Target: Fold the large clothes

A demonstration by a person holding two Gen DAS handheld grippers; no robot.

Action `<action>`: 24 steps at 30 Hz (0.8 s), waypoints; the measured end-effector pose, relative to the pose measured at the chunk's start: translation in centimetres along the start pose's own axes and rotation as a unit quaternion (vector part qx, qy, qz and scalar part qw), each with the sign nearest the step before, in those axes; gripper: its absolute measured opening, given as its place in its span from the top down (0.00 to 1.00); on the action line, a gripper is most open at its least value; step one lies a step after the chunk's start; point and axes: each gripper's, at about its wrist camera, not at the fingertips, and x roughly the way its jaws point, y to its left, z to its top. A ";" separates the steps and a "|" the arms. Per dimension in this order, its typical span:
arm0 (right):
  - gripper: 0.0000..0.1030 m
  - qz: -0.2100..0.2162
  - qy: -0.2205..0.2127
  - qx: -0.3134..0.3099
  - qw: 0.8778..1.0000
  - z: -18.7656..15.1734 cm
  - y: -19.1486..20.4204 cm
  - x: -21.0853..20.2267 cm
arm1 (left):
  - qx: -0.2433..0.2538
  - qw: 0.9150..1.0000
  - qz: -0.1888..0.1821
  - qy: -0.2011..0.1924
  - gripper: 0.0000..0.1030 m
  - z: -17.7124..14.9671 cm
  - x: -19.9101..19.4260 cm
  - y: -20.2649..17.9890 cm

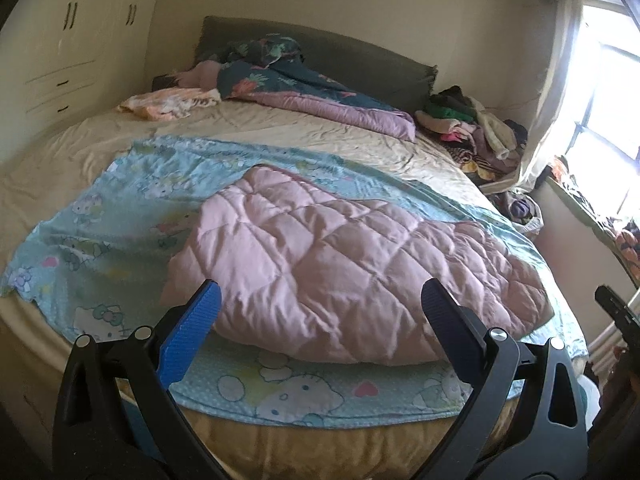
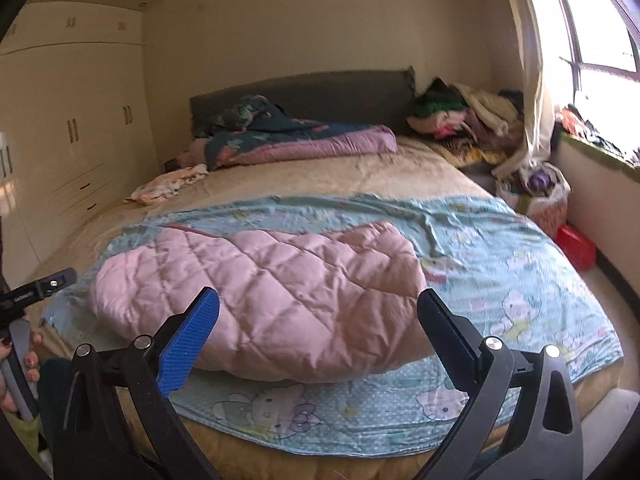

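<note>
Pink quilted jacket [image 1: 348, 264] lies bunched on the blue cartoon sheet [image 1: 100, 216], near the foot edge of the bed [image 1: 280, 128]. From left to right: the left gripper [image 1: 320, 312] is wide open and holds nothing, and the right gripper [image 2: 318, 316] is equally wide open and empty; both hang above the near edge of the jacket. I think the puffy, slippery fabric may spring open again, or a pinch may catch the sheet together with the jacket. At the far right, a basket [image 2: 544, 196] on the floor is full of mixed clothes.
</note>
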 end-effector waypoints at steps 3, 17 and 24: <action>0.04 -0.001 -0.017 -0.014 1.000 -0.2 1.1 -1.4 | 0.011 1.000 -0.006 0.000 0.09 -0.6 -0.5 -1.0; 0.04 0.005 -0.001 -0.061 0.998 -4.4 4.8 -2.4 | 0.061 0.998 -0.026 0.020 0.09 -4.8 -0.8 -5.0; 0.04 0.013 0.034 -0.058 0.998 -6.3 5.7 -0.4 | 0.067 0.997 -0.004 0.043 0.09 -6.6 0.5 -5.0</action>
